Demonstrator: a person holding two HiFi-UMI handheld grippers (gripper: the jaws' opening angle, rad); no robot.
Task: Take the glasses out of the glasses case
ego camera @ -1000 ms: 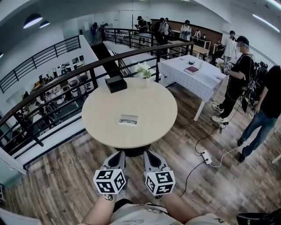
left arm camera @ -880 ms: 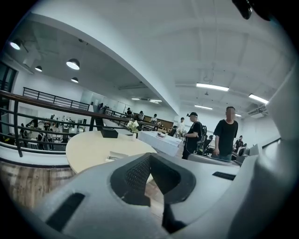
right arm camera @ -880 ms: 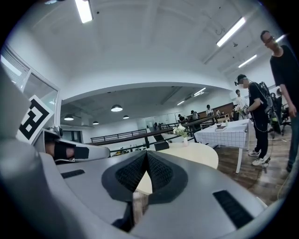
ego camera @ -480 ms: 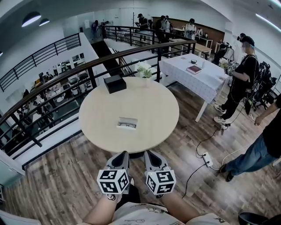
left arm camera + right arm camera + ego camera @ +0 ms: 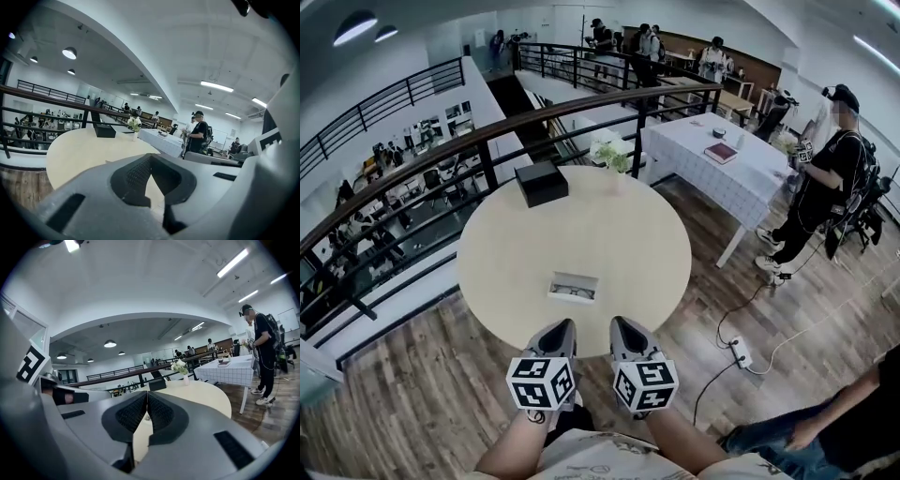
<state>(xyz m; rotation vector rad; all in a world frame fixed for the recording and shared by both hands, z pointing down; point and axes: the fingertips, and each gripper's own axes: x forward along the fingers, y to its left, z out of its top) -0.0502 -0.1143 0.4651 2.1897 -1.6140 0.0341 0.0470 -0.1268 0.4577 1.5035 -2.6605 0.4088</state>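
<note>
Grey left gripper (image 5: pixel 560 326) and right gripper (image 5: pixel 622 324) are hovering, jaws pressed together empty, near the pale rectangular glasses case (image 5: pixel 573 287)

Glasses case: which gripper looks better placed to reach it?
Probably the left gripper: in the head view the glasses case lies ahead of its tips, while the right gripper sits further aside.

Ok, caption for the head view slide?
Left gripper and right gripper, shut, poised before a round beige table bearing a pale rectangular glasses case.

left gripper (image 5: pixel 563 325): grey shell, black-white markers | right gripper (image 5: pixel 620 323): same
</note>
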